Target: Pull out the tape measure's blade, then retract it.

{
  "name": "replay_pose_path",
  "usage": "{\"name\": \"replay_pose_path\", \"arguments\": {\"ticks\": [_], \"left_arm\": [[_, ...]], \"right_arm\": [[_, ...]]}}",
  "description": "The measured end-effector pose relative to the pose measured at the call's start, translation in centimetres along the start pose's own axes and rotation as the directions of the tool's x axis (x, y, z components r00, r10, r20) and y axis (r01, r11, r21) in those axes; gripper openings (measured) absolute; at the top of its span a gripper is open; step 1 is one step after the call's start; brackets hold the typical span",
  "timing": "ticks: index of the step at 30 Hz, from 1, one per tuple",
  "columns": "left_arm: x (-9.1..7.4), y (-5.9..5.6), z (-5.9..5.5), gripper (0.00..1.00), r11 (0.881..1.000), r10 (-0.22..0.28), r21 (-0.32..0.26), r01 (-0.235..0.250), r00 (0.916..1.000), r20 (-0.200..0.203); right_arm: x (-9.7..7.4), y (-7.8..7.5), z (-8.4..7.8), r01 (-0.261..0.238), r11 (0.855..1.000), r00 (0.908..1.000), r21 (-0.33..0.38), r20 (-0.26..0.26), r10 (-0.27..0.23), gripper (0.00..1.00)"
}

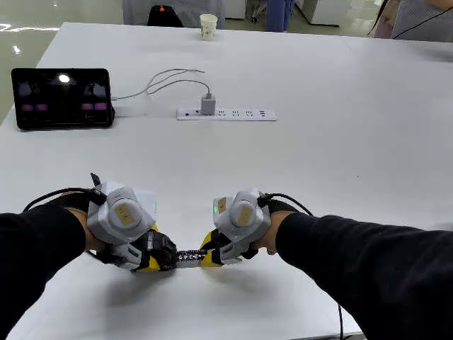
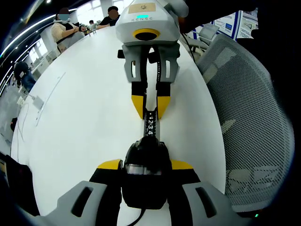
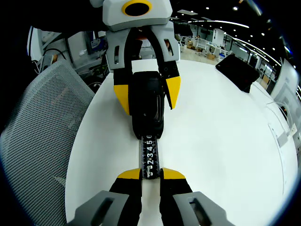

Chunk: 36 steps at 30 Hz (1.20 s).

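A black tape measure case [image 2: 145, 172] sits clamped in my left gripper [image 2: 146, 165], whose yellow-tipped fingers [image 2: 109, 165] press its sides. A short length of black blade with white numbers [image 3: 149, 157] runs out of the case [image 3: 147, 103] to my right gripper [image 3: 150, 173], which is shut on the blade's end. In the head view the two grippers face each other near the table's front edge, left gripper [image 1: 157, 253] and right gripper [image 1: 209, 253] a few centimetres apart with the blade [image 1: 187, 256] between them.
On the white table [image 1: 318, 142] lie a power strip [image 1: 226, 113] with a plugged charger and cable, a dark tablet [image 1: 62, 97] at far left, and a paper cup [image 1: 208, 26] at the far edge. A mesh chair [image 2: 244, 117] stands beside the table's near edge.
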<state>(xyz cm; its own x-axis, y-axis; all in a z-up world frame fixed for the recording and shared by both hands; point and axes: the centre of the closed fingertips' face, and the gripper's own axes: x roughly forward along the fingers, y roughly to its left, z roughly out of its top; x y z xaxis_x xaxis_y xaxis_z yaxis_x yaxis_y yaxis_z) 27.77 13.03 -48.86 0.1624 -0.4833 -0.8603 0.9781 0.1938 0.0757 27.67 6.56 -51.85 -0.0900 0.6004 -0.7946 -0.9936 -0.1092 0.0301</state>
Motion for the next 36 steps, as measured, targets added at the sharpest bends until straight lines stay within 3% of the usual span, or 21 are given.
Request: {"name": "replay_pose_path", "arguments": {"ticks": [36], "left_arm": [[0.1, 0.0, 0.0, 0.31, 1.000, 0.005, -0.007, -0.005, 1.0000, 0.002]], "right_arm": [[-1.1, -0.2, -1.5, 0.005, 1.000, 1.0000, 0.015, -0.008, -0.005, 0.10]]}}
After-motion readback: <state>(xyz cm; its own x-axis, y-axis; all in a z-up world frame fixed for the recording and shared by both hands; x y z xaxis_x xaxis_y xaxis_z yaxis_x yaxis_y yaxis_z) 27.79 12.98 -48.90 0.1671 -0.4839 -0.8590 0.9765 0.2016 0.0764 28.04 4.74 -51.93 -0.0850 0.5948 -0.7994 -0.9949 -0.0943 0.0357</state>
